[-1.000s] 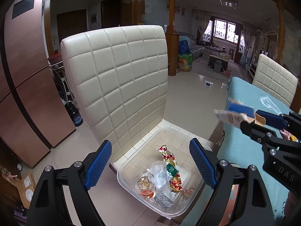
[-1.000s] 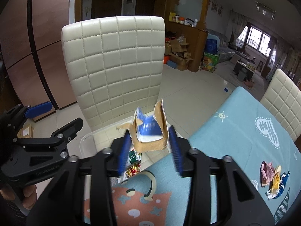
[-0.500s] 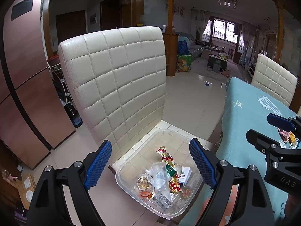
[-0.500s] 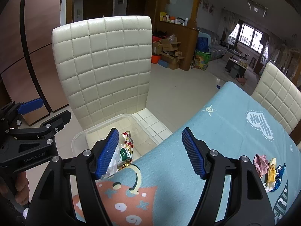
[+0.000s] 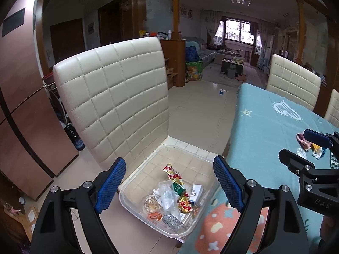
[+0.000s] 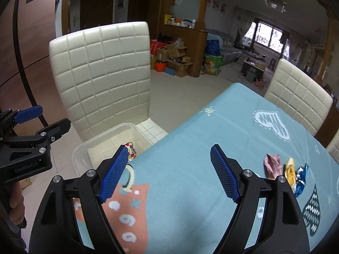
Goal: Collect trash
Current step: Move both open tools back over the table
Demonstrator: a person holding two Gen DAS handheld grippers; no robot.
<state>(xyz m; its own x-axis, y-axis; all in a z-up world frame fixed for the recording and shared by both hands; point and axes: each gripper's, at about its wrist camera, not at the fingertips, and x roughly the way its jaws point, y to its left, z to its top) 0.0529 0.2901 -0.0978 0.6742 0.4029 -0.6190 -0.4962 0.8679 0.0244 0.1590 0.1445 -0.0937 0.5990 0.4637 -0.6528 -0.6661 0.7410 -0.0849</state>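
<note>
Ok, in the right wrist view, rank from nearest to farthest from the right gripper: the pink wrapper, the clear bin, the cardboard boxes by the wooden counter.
From the right gripper:
1. Clear bin, just left of the left finger, on the chair seat.
2. Pink wrapper, to the right on the blue tablecloth; close to the bin in rank, hard to call.
3. Cardboard boxes, far back on the floor.

Cream quilted chair point(image 5: 114, 105) beside teal-clothed tabletop point(image 6: 211, 139); second cream chair point(image 6: 296, 99) at far edge; cardboard boxes point(image 6: 175, 57) behind.

Crumpled wrappers point(image 6: 285, 172) – perhaps three – on tablecloth point(image 6: 190, 144)
</note>
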